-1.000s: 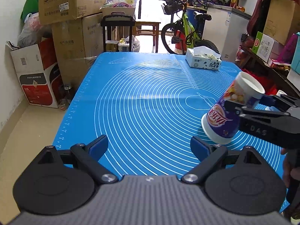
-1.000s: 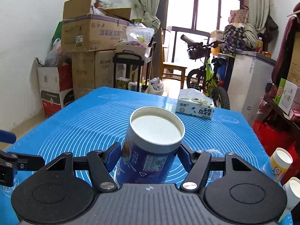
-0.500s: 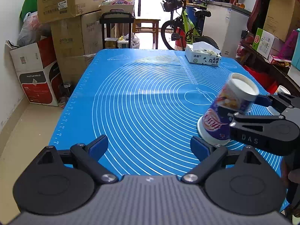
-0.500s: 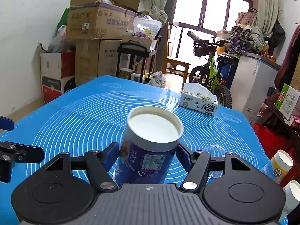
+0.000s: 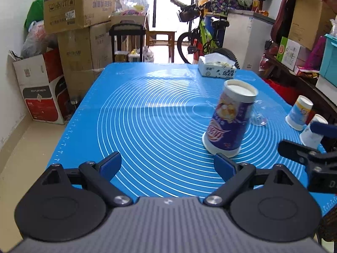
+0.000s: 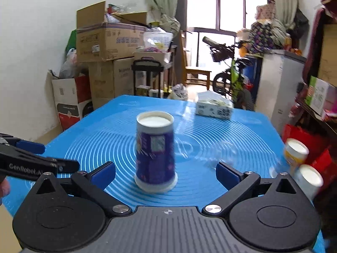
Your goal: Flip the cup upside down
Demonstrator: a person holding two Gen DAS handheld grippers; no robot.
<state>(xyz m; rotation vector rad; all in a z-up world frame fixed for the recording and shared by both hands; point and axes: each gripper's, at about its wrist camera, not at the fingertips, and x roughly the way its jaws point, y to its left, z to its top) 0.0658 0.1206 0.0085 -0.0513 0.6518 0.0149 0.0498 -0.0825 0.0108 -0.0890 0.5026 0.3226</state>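
A purple paper cup [image 6: 155,151] stands upside down on the blue mat [image 6: 105,139], rim down and white base up. In the left wrist view the cup [image 5: 230,119] looks slightly tilted and blurred. My right gripper [image 6: 165,174] is open, its blue pads either side of the cup and a little nearer, not touching it; it shows at the right edge of the left wrist view [image 5: 311,145]. My left gripper [image 5: 168,164] is open and empty over the mat, left of the cup.
A tissue box [image 5: 217,68] lies at the mat's far right. Two upside-down paper cups [image 5: 299,112] [image 5: 311,133] stand at the right edge, with a clear plastic piece [image 5: 258,119] near the purple cup. Cardboard boxes, a bicycle and a cabinet surround the table.
My right gripper lowered the tilted cup onto the mat, opened and drew back. The cup now stands free, rim down. My left gripper stayed open and shifted slightly.
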